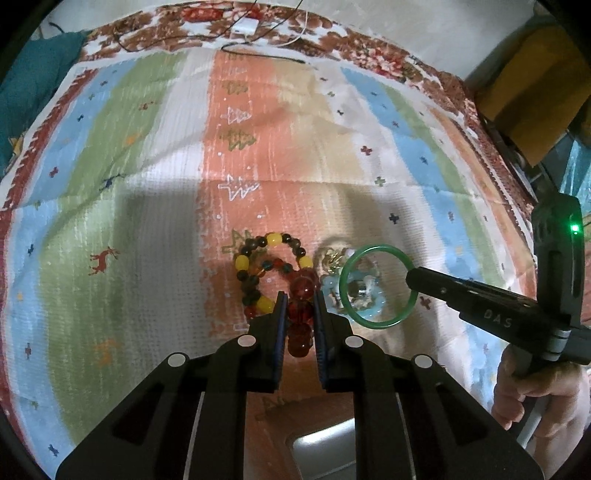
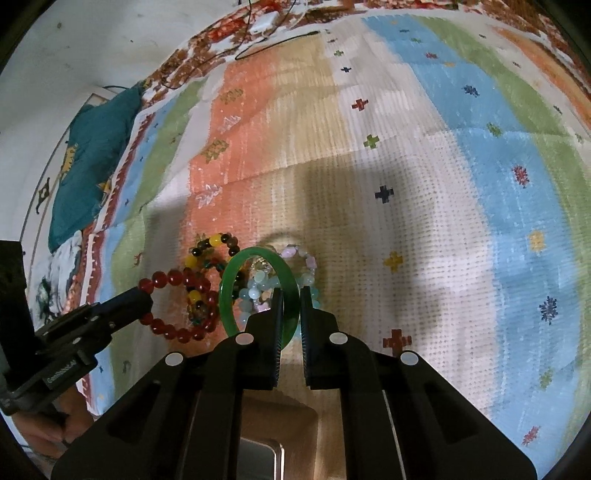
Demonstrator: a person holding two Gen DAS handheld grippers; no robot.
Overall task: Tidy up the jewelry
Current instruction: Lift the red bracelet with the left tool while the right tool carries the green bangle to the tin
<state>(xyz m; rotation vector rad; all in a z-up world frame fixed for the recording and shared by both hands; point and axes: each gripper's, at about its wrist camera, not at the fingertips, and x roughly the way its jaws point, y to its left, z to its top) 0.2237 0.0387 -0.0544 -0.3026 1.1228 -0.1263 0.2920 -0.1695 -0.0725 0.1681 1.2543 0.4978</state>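
My left gripper (image 1: 301, 299) is shut on a red bead bracelet (image 1: 300, 314), which also shows in the right wrist view (image 2: 173, 306). My right gripper (image 2: 291, 295) is shut on a green bangle (image 2: 258, 291), which the left wrist view (image 1: 376, 286) shows lifted over the pile. A yellow and brown bead bracelet (image 1: 258, 273) lies on the cloth under the red one. A pale blue and pink bead bracelet (image 2: 306, 273) and a small gold piece (image 1: 332, 260) lie beneath the bangle.
A striped patterned cloth (image 1: 147, 155) covers the surface. A metal tray edge (image 1: 325, 450) sits at the near side below the grippers. A teal cushion (image 2: 92, 162) lies far left. Cables and a white box (image 1: 245, 26) lie at the far edge.
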